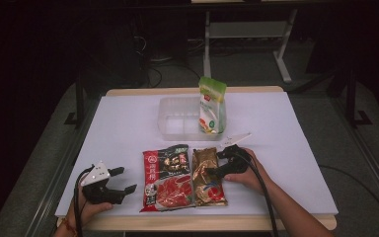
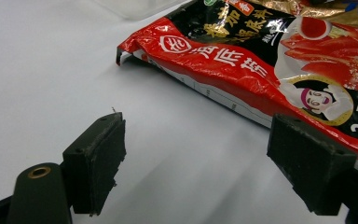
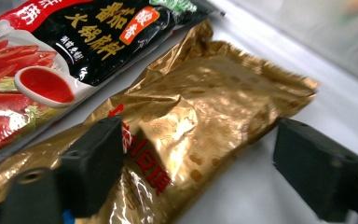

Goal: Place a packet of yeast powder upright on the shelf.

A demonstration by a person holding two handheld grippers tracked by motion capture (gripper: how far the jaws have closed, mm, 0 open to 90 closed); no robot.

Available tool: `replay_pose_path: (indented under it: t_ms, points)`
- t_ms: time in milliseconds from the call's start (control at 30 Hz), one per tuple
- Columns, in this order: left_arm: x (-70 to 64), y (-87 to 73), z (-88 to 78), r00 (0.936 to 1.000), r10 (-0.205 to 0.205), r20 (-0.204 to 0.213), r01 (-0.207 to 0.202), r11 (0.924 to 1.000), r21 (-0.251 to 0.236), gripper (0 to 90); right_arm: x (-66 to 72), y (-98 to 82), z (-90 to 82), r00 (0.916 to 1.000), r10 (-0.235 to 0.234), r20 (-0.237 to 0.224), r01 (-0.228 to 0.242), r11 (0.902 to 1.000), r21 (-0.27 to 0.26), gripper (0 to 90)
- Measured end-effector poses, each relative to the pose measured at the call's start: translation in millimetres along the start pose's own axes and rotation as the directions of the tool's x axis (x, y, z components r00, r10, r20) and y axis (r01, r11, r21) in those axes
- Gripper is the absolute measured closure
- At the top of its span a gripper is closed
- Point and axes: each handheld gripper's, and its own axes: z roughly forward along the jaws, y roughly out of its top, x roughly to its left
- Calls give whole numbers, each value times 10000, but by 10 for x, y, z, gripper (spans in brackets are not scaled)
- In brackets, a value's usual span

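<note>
At lower centre of the high view, the red-and-black packet carries white and yellow characters and a pictured red sauce. Right of it, the gold packet is glossy with red lettering. Upper centre, a green-topped white pouch stands in a clear container. The table is white.

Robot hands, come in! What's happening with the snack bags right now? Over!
Left gripper open, beside the red packet. Right gripper open over the gold packet, not gripping. Green pouch standing in the clear tub. Nothing in the way.
</note>
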Motion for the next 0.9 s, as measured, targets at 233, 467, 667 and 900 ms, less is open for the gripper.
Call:
replay_pose_path:
  t_ms: [233, 467, 667, 900]
  points:
    - [-13, -6, 1, 10000, 65, 4, -65, 9999, 104, 190, -1, 29, 81, 9996, 177, -200, -174, 9997, 165, 80]
    - [-31, -3, 24, 10000, 59, 50, -60, 9998, 181, 190, 114, 51, 109, 9979, -420, -488, 436, 9985, 324, 291]
    - [-29, -3, 32, 9999, 86, 97, -88, 9997, 229, 190, 38, 28, 64, 9926, 22, -1217, -2, 9999, 172, 549]
    - [-27, 4, 37, 9999, 52, 110, -55, 9997, 222, 190, 23, 24, -47, 9924, 9, -1227, -27, 9999, -146, 760]
